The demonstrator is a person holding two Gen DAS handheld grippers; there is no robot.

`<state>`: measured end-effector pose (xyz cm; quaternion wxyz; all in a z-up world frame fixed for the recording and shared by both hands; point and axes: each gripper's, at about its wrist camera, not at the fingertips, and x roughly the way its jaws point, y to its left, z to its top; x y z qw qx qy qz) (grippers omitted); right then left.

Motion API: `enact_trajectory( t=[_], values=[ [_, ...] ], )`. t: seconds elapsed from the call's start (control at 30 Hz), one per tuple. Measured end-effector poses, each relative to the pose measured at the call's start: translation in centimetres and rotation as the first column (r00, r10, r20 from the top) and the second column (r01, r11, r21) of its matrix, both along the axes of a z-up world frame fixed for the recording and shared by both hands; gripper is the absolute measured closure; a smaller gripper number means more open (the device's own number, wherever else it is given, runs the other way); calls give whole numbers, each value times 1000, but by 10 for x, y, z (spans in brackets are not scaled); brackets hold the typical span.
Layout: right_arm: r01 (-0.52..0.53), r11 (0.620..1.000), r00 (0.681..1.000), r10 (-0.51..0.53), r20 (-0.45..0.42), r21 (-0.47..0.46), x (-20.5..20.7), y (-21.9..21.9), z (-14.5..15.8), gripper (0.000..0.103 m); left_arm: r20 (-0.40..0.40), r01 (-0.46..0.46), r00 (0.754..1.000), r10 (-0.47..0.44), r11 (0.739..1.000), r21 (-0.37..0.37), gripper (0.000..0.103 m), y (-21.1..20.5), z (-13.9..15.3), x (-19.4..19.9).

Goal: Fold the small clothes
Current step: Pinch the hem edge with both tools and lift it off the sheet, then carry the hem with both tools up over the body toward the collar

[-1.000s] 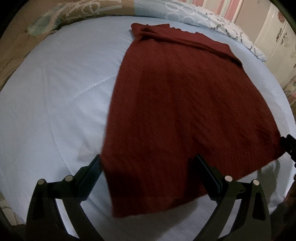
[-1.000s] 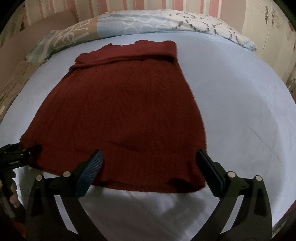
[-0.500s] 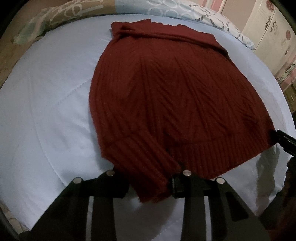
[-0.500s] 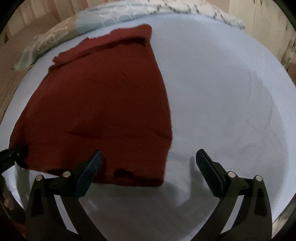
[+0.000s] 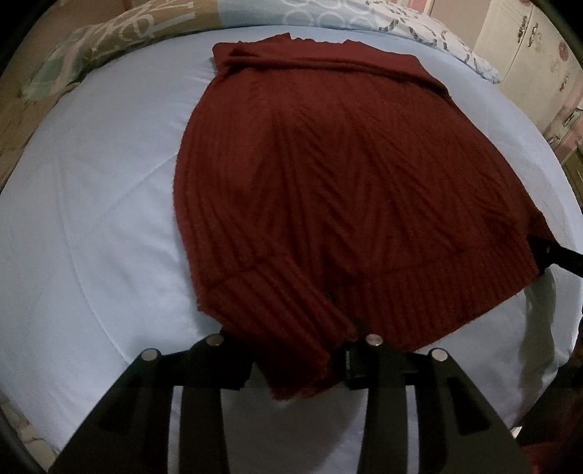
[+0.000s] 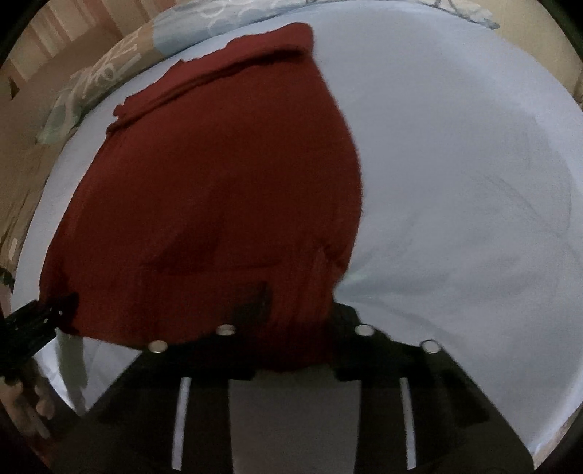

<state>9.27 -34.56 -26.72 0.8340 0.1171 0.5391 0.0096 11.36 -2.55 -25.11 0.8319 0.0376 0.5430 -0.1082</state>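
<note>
Here, sweater (image 5: 328, 189) hem corners pinched inside both tools.

A bed is covered by a pale blue sheet (image 5: 109, 218). A patterned pillow (image 5: 120, 32) is laid along its far edge, and a cream cabinet (image 5: 539, 54) is seen beyond.

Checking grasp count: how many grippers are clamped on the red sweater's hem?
2. Left gripper pinches the hem of the red sweater at its near-left corner; right gripper, jaws just closed, pinches the near-right corner. Pad contact is partly hidden by bunched fabric.
</note>
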Motion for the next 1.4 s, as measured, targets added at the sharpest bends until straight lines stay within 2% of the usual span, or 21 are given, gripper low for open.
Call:
enact_trajectory(
  t=[0.07, 0.13, 0.23, 0.4, 0.5, 0.7, 0.9, 1.4],
  values=[
    [-12, 1000, 1000, 12, 5, -4, 0, 3, 1, 87, 9, 5, 1000, -5, 1000, 13, 61, -2, -1, -1],
    [-12, 1000, 1000, 12, 19, -2, 1, 5, 3, 88, 22, 23, 999, -23, 999, 29, 61, -4, -1, -3],
    [-19, 1000, 999, 20, 43, -12, -5, 6, 6, 89, 21, 34, 999, -34, 999, 5, 66, 1, 0, -4],
    [-21, 999, 995, 23, 96, -25, -14, 6, 16, 89, 50, 0, 999, 0, 1000, -14, 85, 9, 8, -8],
    [-25, 999, 991, 28, 130, -28, -17, 8, 25, 89, 77, -25, 997, 28, 999, -34, 89, 16, 14, -14],
    [-27, 999, 982, 30, 188, -19, -21, 9, 44, 89, 148, -65, 986, 75, 996, -69, 91, 34, 34, -20],
    [-27, 999, 979, 30, 203, -21, -16, 12, 50, 89, 166, -78, 982, 92, 993, -89, 91, 43, 42, -18],
    [-40, 997, 981, 50, 187, -59, -7, 18, 41, 89, 172, -80, 982, 81, 997, -13, 91, 35, 40, -7]
  ],
)
